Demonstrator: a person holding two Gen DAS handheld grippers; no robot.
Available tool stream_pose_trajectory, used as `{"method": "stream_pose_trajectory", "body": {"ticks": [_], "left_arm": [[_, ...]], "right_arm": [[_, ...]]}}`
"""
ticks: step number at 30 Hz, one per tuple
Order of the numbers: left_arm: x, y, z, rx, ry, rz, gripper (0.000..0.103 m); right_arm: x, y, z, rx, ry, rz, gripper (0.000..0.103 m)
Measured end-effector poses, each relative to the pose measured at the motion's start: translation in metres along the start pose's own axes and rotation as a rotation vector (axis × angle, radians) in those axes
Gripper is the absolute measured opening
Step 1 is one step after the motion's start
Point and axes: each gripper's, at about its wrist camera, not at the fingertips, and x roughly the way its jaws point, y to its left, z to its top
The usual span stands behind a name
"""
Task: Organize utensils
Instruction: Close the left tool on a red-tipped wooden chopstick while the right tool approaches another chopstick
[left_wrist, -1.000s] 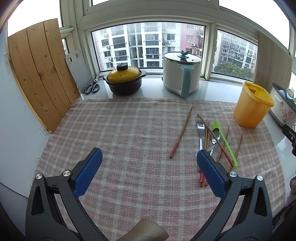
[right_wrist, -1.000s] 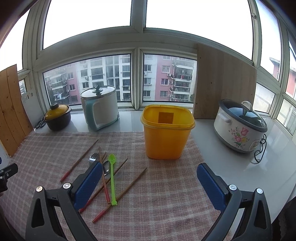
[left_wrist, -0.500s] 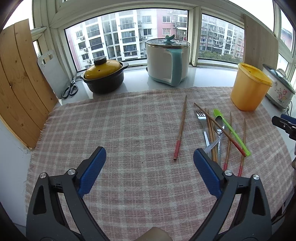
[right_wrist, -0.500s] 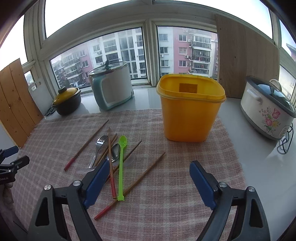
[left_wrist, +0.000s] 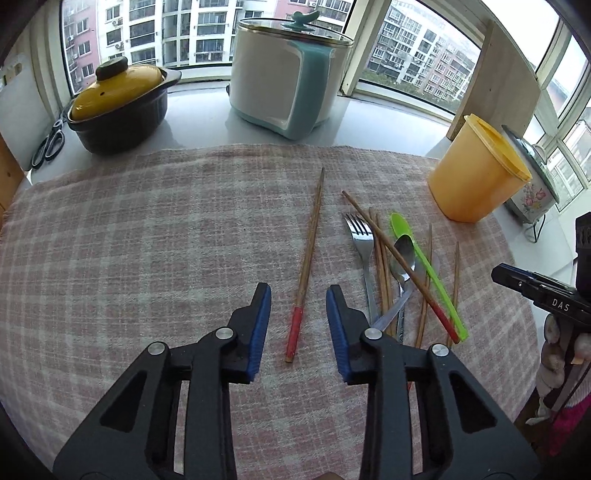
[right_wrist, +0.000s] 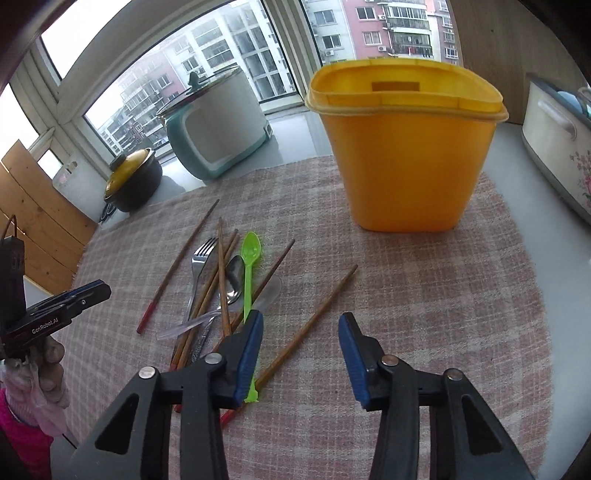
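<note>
Wooden red-tipped chopstick (left_wrist: 308, 258) lying alone on checked pink cloth (left_wrist: 147, 240), red end between closing blue-padded left gripper (left_wrist: 297, 325) jaws, untouched. Right of it, heap of steel fork (left_wrist: 360, 236), spoon, green plastic spoon (right_wrist: 249, 266). Another chopstick (right_wrist: 314, 321) between closing right gripper (right_wrist: 301, 350) jaws, unpinched. Far right, yellow plastic bin (right_wrist: 406, 155).

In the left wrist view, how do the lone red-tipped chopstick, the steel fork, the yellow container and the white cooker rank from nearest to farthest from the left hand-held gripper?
1. Red-tipped chopstick, lying between the closing jaws of the left hand-held gripper, not yet pinched.
2. Steel fork, just right.
3. Yellow container, far right.
4. White cooker, at the window.
</note>
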Motion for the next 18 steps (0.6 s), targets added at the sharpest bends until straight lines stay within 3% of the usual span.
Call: {"method": "stream_pose_trajectory", "body": {"ticks": [6,18], "left_arm": [[0.037,-0.006,0.014,0.034,0.083,-0.027,0.022],[0.072,-0.020,0.033,0.113,0.115,0.008,0.022]], "right_arm": [[0.032,-0.005,0.000,0.067,0.082,-0.008,0.030],[0.058,-0.007,0.010,0.156,0.143,-0.032,0.020]]}}
